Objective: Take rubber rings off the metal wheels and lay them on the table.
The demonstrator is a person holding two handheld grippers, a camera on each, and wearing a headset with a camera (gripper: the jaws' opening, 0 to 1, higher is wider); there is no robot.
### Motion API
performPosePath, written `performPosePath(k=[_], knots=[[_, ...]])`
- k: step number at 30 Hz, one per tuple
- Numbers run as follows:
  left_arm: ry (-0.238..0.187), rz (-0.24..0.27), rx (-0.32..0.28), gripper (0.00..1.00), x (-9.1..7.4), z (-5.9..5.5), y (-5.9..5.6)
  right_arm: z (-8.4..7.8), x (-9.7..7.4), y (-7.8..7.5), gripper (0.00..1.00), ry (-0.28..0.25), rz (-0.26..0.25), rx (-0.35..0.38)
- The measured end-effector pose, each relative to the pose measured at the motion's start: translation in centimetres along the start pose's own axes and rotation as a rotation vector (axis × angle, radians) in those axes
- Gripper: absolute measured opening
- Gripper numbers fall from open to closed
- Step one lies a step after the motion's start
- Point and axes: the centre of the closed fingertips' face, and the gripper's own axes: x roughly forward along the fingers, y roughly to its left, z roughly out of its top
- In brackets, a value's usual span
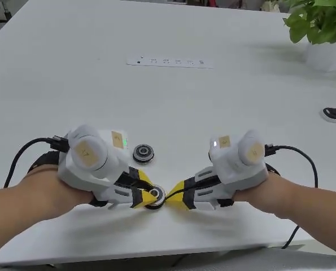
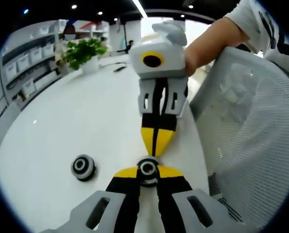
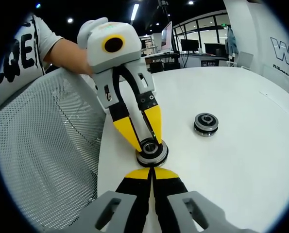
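At the near edge of the white table (image 1: 213, 101), your left gripper (image 1: 148, 196) is clamped on a small metal wheel (image 3: 152, 151) wearing its black rubber ring. Your right gripper (image 3: 152, 173), jaws pressed together, touches the rim. I judge the ring removal is only beginning; next, hook the rubber and peel outward.

A broad white table (image 1: 168, 101) spreads across the head view, with a power strip (image 1: 169, 61) at upper centre and a potted plant (image 1: 320, 22) at upper right, while the right gripper view has a grey mesh chair (image 3: 42, 145) at left, ceiling lights (image 3: 135, 10) at top and windows (image 3: 207, 36) at upper right.
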Motion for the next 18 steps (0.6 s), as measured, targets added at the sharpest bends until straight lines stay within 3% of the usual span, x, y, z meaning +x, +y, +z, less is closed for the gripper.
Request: performPosePath(k=[9, 18], knots=[[-0.001, 0.0, -0.001, 0.13, 0.0, 0.0, 0.0, 0.6, -0.5, -0.4, 0.08, -0.031, -0.012, -0.006], [-0.001, 0.0, -0.001, 0.13, 0.0, 0.0, 0.0, 1.1, 0.0, 0.3, 0.21, -0.042, 0.005, -0.034]])
